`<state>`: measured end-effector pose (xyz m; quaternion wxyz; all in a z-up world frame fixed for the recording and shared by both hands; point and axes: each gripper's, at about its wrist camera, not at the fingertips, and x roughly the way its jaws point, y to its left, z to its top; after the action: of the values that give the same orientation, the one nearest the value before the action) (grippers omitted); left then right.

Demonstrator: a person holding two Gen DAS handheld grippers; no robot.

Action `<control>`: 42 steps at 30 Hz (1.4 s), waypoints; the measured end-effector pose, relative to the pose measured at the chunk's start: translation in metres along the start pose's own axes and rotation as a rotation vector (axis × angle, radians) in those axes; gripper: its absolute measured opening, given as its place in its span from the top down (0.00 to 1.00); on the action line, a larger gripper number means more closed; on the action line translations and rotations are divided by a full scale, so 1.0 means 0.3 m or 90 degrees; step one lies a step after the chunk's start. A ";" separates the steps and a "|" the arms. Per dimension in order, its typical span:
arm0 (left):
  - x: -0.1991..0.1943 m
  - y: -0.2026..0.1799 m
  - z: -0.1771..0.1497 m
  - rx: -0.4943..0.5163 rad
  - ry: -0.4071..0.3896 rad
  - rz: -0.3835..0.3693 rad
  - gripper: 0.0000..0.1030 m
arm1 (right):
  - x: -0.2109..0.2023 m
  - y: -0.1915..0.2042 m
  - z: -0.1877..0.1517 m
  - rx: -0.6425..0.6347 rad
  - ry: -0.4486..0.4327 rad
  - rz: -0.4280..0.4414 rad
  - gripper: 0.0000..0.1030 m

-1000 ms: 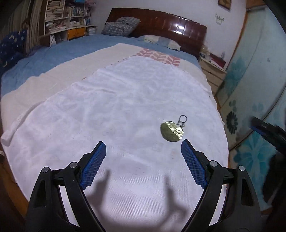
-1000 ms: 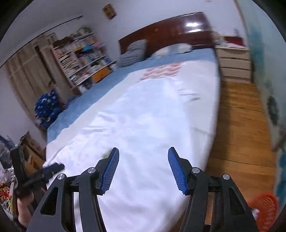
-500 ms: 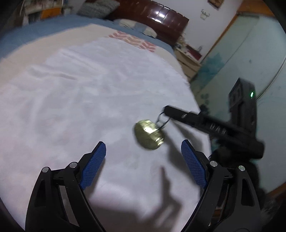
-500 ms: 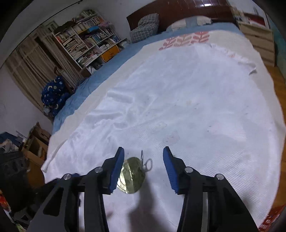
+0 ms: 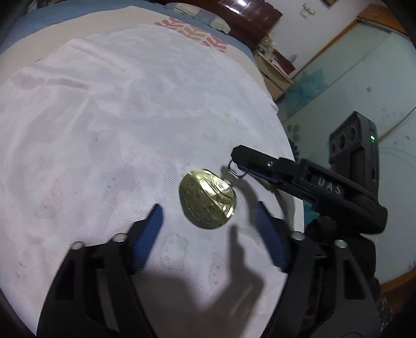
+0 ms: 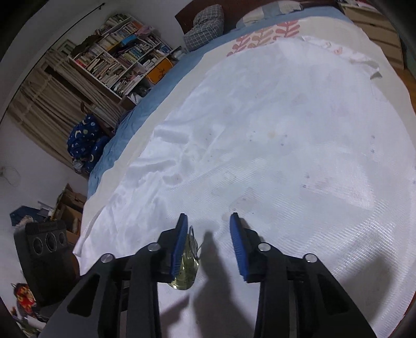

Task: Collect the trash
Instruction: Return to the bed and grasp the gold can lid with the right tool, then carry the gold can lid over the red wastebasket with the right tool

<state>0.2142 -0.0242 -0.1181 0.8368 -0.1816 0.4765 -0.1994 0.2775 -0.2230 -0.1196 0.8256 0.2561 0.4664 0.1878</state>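
Gold can lid (image 5: 208,199) with pull ring (image 5: 234,171) lies on the white sheet (image 5: 104,130) of the bed, near the bed's edge. From the left gripper (image 5: 208,221) the lid sits just ahead of the fingertips, roughly centred in the gap, slightly toward its right finger. Left fingers (image 5: 153,226) are spread and have just been closing in; nothing between the pads yet.

Right gripper (image 6: 208,228) reaches in from the side. Its fingers (image 6: 180,241) are part spread and have also just been closing. In its own view the lid (image 6: 186,275) lies under and just inside its left finger (image 6: 180,241), ring (image 6: 193,239) sticking up beside that pad. Other finger is apart from it, so no pinch yet. In the left view the right gripper's tip is at the ring, looks touching or very near; can't tell which.

Key relation: the ring points away from the left fingers toward the right gripper, so the right hand is nearer the ring and the left is nearer the lid disc. The lid is thin and flat on soft cloth, so my guess is the ring is the easier pinch point.

In the way: the two grippers crowd the same spot, collision risk. Sheet wrinkles are minor. Bookshelf (image 6: 124,59), pillows (image 6: 205,23) and nightstand (image 5: 275,78) well apart.
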 end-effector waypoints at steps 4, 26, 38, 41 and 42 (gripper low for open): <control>0.007 -0.010 0.004 0.011 0.006 0.007 0.46 | 0.009 -0.023 -0.001 0.022 0.014 0.030 0.67; 0.021 -0.051 -0.007 0.017 0.019 0.040 0.90 | -0.028 0.056 -0.021 -0.057 0.016 -0.001 0.92; -0.018 -0.250 -0.058 0.073 -0.002 0.037 0.93 | -0.298 0.018 -0.085 -0.080 -0.044 -0.020 0.92; -0.035 -0.347 -0.095 0.087 -0.006 0.020 0.94 | -0.408 -0.003 -0.121 -0.081 -0.064 -0.020 0.92; -0.037 -0.374 -0.102 0.092 -0.006 0.014 0.94 | -0.452 -0.010 -0.135 -0.082 -0.072 -0.022 0.92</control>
<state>0.1645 -0.1181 -0.0693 0.8523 -0.1164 0.4586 -0.2230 0.1756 -0.2898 -0.0477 0.8686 0.2046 0.4103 0.1881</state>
